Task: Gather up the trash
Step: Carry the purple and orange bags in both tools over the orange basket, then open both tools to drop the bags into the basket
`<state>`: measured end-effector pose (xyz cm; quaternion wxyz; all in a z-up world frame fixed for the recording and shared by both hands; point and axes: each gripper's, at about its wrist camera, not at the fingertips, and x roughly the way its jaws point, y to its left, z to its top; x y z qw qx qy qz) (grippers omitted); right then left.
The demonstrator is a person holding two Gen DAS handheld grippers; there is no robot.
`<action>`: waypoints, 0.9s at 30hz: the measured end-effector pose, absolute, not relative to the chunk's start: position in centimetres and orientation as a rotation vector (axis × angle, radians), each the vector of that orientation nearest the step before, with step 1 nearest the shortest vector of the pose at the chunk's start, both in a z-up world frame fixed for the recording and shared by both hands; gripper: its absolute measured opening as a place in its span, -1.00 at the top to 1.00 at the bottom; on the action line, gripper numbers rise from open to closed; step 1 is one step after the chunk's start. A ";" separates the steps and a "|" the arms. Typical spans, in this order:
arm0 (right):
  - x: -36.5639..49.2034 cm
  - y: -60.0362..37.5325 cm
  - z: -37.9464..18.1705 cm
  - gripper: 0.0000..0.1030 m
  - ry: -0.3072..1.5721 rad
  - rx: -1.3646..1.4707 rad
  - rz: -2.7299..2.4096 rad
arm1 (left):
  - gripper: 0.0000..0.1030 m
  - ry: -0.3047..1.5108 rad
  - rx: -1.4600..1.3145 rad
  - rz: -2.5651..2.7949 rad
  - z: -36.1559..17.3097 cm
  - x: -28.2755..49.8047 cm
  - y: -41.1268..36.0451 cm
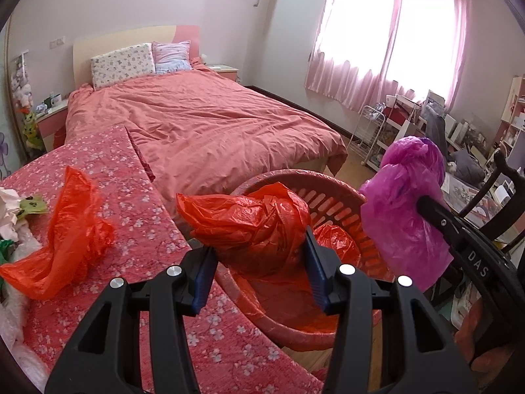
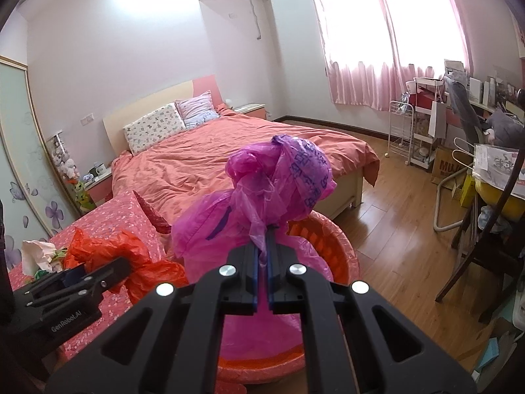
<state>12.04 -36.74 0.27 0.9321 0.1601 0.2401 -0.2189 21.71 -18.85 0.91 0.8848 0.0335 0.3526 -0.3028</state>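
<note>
Both bags (image 1: pixel 252 223) (image 2: pixel 262 197) hide basket (image 1: pixel 331 197) interior

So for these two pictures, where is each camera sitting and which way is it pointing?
Left wrist: on the left gripper, aimed down over the red basket toward the bed; its own fingers clamp an orange bag.
Right wrist: on the right gripper, aimed the same way; its fingers pinch a magenta bag.
Shared: bed, basket, both bags, and each view catches the other gripper.

Hidden and cut off
The purple bag (image 2: pixel 262 203) hides most of the basket (image 2: pixel 331 246); the printing on it is unreadable.
</note>
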 end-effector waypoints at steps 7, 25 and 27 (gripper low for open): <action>12.8 -37.9 -0.6 0.75 0.500 0.353 -0.438 | -0.10 0.760 0.074 -0.624 0.1 22.1 -19.6; 12.4 -36.0 -0.9 -0.11 0.510 0.280 -0.443 | -0.37 0.749 0.078 -0.492 0.1 20.5 -14.4; 12.3 -35.1 -0.6 -0.12 0.510 0.265 -0.430 | -0.37 0.738 0.079 -0.473 0.4 20.2 -13.3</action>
